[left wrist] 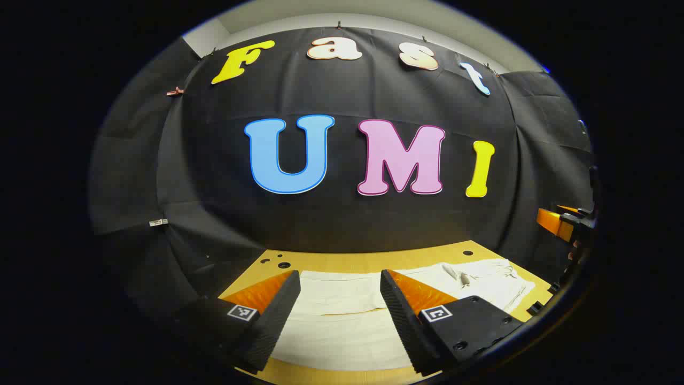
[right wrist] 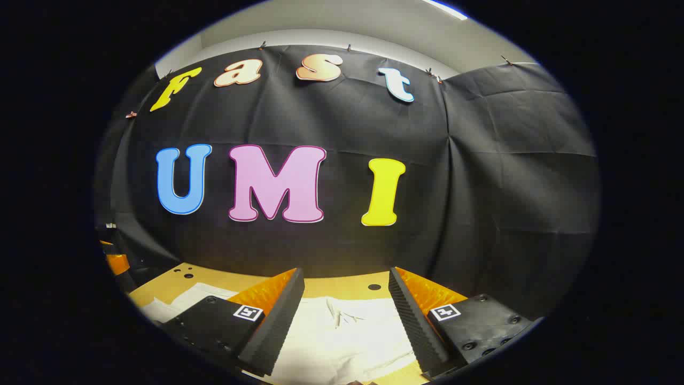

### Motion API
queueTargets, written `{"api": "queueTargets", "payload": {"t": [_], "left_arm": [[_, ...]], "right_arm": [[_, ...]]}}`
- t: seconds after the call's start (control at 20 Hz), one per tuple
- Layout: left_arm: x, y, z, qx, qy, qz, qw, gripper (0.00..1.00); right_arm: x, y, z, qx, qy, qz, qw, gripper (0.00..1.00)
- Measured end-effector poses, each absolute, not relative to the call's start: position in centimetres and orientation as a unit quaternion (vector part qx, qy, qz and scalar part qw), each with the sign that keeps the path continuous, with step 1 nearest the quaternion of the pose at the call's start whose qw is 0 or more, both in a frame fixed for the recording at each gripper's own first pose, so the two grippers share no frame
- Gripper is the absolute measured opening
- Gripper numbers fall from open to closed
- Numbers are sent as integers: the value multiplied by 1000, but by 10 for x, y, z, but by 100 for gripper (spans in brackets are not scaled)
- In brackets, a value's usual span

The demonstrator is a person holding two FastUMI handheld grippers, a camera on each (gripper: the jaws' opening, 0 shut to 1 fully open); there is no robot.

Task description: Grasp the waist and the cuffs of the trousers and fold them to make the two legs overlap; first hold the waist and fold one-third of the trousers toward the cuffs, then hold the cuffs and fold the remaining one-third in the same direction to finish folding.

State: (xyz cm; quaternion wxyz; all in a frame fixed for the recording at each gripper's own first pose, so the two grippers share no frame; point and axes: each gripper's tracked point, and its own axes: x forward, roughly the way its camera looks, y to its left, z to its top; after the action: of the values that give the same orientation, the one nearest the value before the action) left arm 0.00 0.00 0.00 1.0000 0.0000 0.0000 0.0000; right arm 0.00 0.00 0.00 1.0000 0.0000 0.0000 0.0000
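We see white trousers (left wrist: 342,315) lying on a yellow-brown wooden desk (left wrist: 368,261). The desk has a few small dark round holes in it. The trousers look plain, with no pattern, and a white drawstring (right wrist: 337,315) sits at the waist. The wall behind is black cloth (left wrist: 342,224). Above the cloth the room wall (right wrist: 374,32) is pale grey-white.

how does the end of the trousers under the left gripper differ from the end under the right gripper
Under the left gripper the trousers lie flat and smooth, with one straight fold line across; under the right gripper the cloth is bunched and wrinkled, with drawstrings on it. The right gripper's end reaches nearer the far table edge. Both ends are white, and both grippers are open above them, not gripping.
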Motion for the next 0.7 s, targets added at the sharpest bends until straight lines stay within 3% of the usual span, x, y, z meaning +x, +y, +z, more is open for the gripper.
{"api": "queueTargets", "payload": {"t": [0.7], "left_arm": [[7, -11, -9, -2, 9, 10, 1000, 95]], "right_arm": [[18, 8, -12, -9, 5, 37, 999, 98]]}}
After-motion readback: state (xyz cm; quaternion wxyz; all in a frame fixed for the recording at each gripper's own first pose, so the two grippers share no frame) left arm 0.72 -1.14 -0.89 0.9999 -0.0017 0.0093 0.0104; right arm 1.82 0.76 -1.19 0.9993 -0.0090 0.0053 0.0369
